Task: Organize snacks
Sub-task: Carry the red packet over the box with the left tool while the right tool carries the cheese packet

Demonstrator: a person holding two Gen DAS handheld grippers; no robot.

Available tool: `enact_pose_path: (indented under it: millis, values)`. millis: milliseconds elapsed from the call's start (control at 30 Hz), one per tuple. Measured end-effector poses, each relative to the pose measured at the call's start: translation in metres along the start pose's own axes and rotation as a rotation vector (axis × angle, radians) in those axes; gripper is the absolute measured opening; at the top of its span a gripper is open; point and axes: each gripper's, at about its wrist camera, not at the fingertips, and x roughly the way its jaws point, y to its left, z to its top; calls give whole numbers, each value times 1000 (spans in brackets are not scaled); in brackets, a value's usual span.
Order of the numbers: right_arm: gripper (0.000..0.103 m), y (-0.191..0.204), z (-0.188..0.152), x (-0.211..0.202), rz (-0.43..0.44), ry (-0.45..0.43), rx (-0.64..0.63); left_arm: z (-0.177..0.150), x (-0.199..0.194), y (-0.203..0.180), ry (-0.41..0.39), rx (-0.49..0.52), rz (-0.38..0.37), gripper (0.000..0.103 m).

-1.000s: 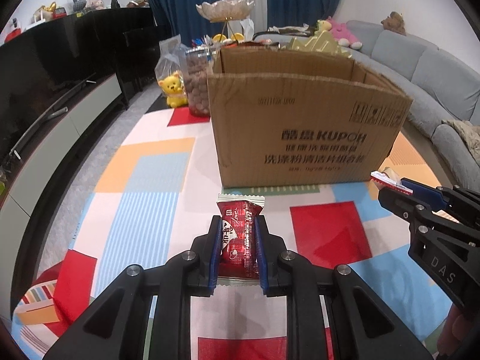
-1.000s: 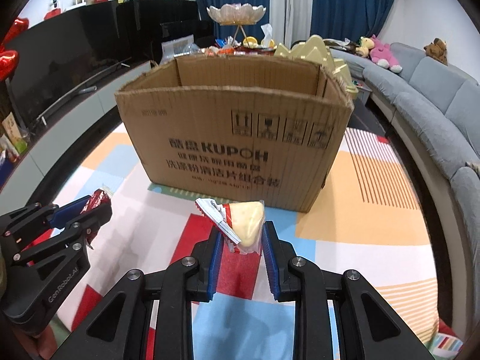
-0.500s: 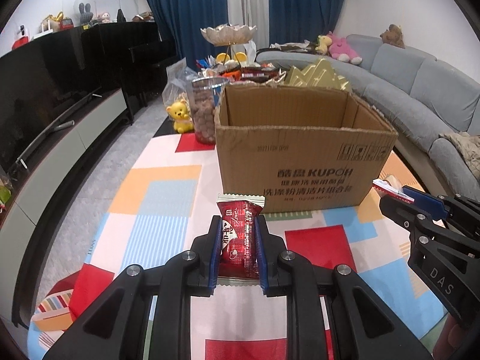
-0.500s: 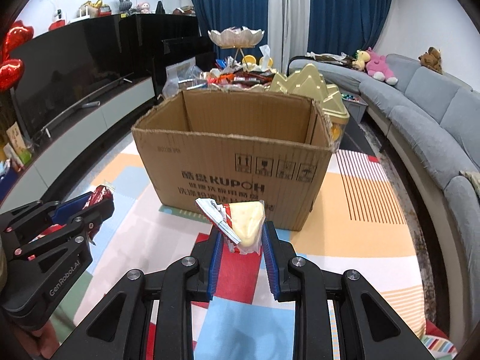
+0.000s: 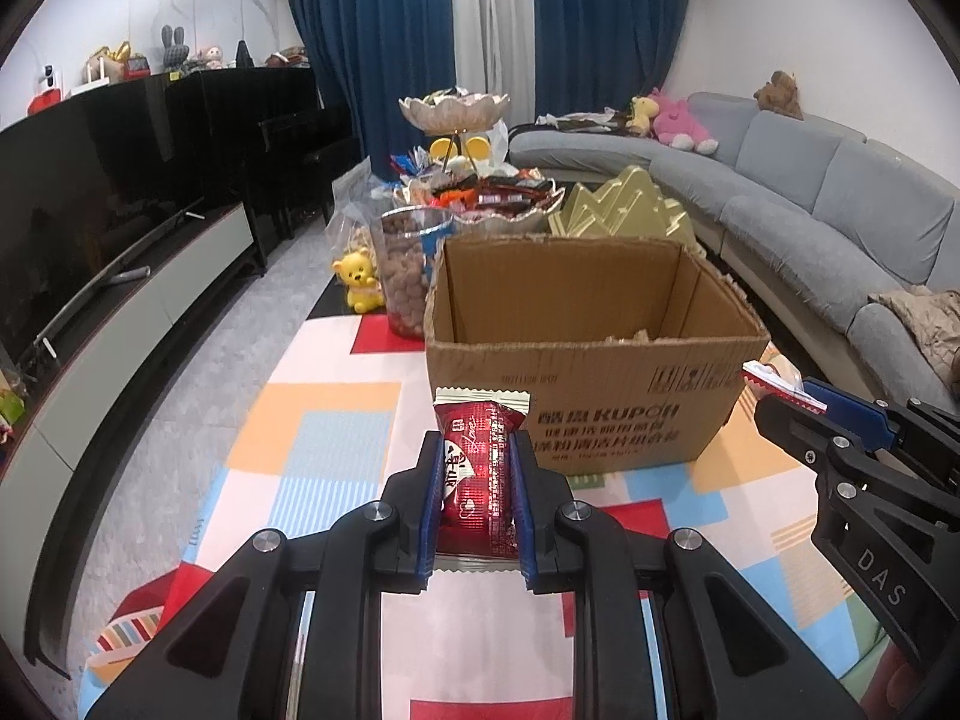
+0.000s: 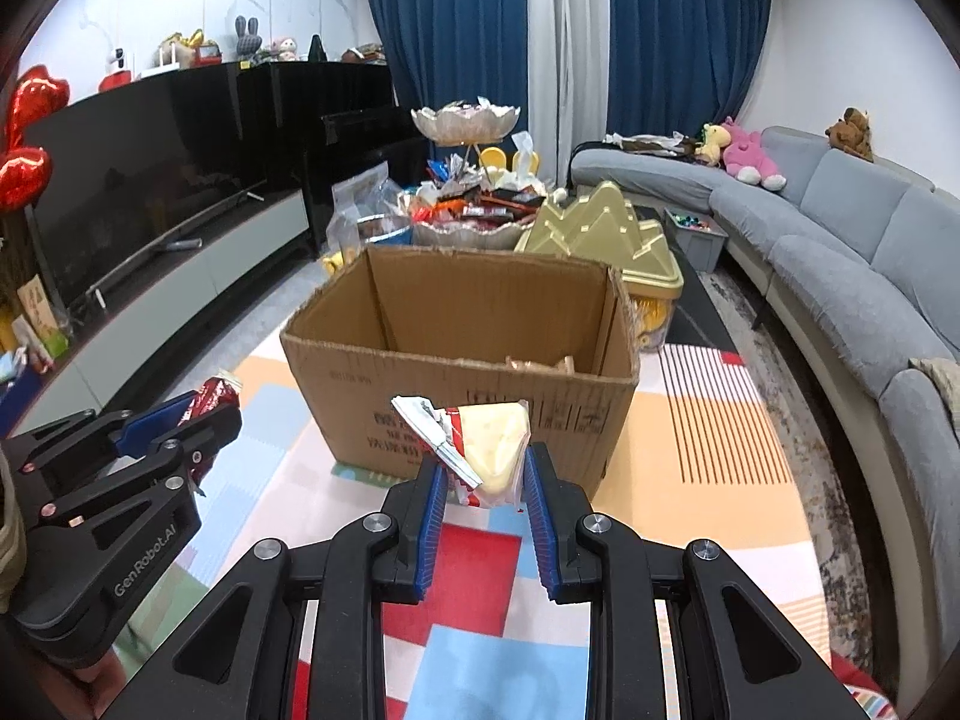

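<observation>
My left gripper [image 5: 477,450] is shut on a dark red snack packet [image 5: 480,474] and holds it above the patterned mat, short of the open cardboard box [image 5: 594,408]. My right gripper [image 6: 485,468] is shut on a pale yellow wedge-shaped snack in a clear wrapper [image 6: 489,450], also in front of the box [image 6: 462,396]. The right gripper shows at the right of the left wrist view [image 5: 786,402]; the left gripper shows at the left of the right wrist view [image 6: 207,414]. Something tan lies at the box's bottom right.
Behind the box stand a jar of brown balls [image 5: 411,264], a yellow bear toy [image 5: 360,288], a tiered bowl of snacks [image 5: 480,192] and a gold mountain-shaped container [image 6: 600,234]. A TV cabinet [image 5: 120,312] runs along the left, a grey sofa [image 5: 840,222] along the right.
Both grippers have risen and tilted, so the box's open top and inside now show. Each keeps hold of its snack.
</observation>
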Motion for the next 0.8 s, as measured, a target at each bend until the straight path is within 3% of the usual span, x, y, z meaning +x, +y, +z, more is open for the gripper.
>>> enact_pose_path:
  millis: [800]
  values:
    - [27,-9,52,5,-9,-69,4,66,15,-12,-75,18,-36,22]
